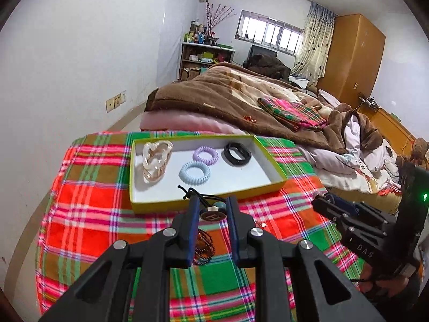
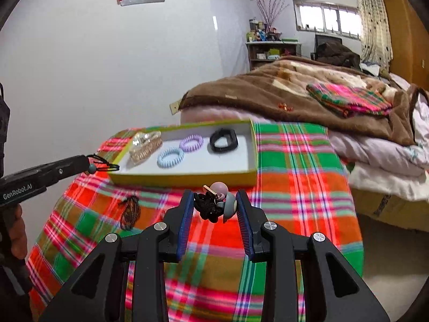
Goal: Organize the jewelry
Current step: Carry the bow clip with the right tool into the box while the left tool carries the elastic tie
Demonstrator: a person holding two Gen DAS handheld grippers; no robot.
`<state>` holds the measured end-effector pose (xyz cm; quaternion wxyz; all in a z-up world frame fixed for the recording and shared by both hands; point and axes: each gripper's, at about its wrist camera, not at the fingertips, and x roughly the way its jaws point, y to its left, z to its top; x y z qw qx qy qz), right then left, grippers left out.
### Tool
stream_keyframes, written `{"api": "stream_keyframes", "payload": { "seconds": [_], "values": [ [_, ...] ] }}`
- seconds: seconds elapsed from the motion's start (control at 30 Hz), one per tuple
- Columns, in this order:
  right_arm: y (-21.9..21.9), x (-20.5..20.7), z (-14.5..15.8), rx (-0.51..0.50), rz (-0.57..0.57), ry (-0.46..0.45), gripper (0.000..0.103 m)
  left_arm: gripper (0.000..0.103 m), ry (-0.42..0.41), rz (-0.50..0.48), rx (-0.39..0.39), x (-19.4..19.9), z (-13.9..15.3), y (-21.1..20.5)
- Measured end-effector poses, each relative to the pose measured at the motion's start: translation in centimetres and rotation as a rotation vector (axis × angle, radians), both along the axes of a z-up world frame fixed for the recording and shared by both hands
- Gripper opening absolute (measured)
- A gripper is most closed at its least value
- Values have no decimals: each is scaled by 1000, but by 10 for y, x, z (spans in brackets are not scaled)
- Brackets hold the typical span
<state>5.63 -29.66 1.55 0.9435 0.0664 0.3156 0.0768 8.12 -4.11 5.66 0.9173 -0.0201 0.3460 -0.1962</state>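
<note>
L claw (image 1: 213,209) clamped on hair tie (image 1: 211,210); cord end trails fwd over tray (image 1: 270,161) near rim. R claw (image 2: 214,206) clamped on beaded tie (image 2: 218,201), bunched betw. pads, above plaid cloth (image 2: 295,161). Both claws tilt down twd tray. Bracelet (image 1: 205,244) lies on cloth below L claw.

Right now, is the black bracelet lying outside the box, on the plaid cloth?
No, the black bracelet lies inside the box, at its far right end, beside the purple spiral hair tie.
</note>
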Motion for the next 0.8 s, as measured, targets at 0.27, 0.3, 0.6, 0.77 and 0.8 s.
{"api": "stream_keyframes", "payload": {
  "seconds": [0.27, 0.3, 0.6, 0.77, 0.8],
  "values": [
    [10, 43, 22, -23, 44, -31, 33, 21, -14, 12, 7, 31, 8, 5],
    [11, 49, 24, -23, 50, -30, 33, 21, -13, 16, 6, 36, 7, 6],
    [30, 118, 7, -24, 137, 41, 33, 21, 31, 22, 5, 69, -12, 6],
    [33, 149, -12, -13, 151, 103, 33, 21, 52, 32, 8, 80, -26, 7],
    [32, 154, -16, -2, 153, 115, 33, 21, 55, 32, 12, 82, -28, 6]
  ]
}}
